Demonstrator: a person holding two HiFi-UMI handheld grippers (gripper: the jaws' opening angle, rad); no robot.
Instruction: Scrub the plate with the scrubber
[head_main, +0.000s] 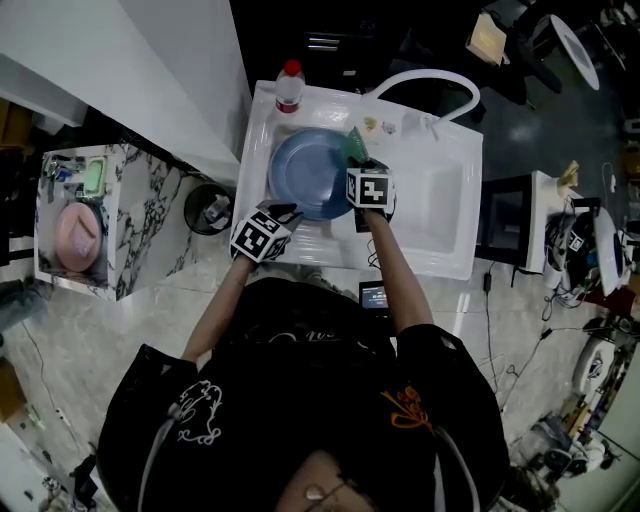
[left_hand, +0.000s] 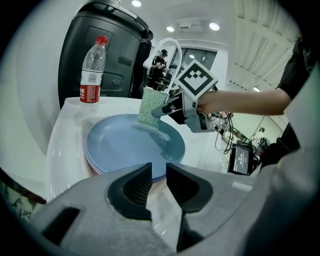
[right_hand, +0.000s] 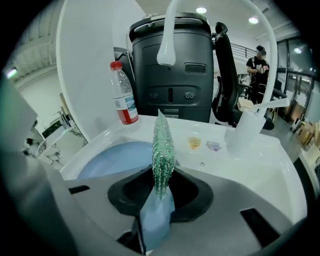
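Blue round plate (head_main: 310, 172) lies in the left part of the white sink (head_main: 440, 200), straight ahead of both grippers.

Head view: the right gripper (head_main: 358, 165) is over the plate's right edge. The green mesh scrubber (head_main: 354, 147) sticks out past its tips. The left gripper (head_main: 283, 213) is at the plate's near rim, just beside it. I can't tell from here whether it touches.

Left gripper view: jaws are nearly pressed together, with a thin gap and nothing in it. The plate (left_hand: 127, 145) lies just beyond the tips. A pinkish edge shows under its left rim, possibly a second plate. Across the plate, the right gripper (left_hand: 161, 111) holds the scrubber (left_hand: 150, 107) upright. Its lower edge is down on the plate's far half and looks to be touching. A clear plastic bottle with a red cap (left_hand: 93, 67) stands on the ledge beyond, left of the scrubber.

Right gripper view: the right gripper (right_hand: 160, 187) is clamped on the scrubber (right_hand: 162, 145), which shows edge-on along the jaws. A blue layer shows at the gripped end. The plate (right_hand: 107, 157) is below-left of the tips.

My read: this is the scrub stroke itself, early or mid. No foam or marks show, so progress is unclear. The next move calls for pressing the scrubber down and sweeping it across the plate face. The plate looks loose in the sink, so the left gripper probably needs to brace the near rim.
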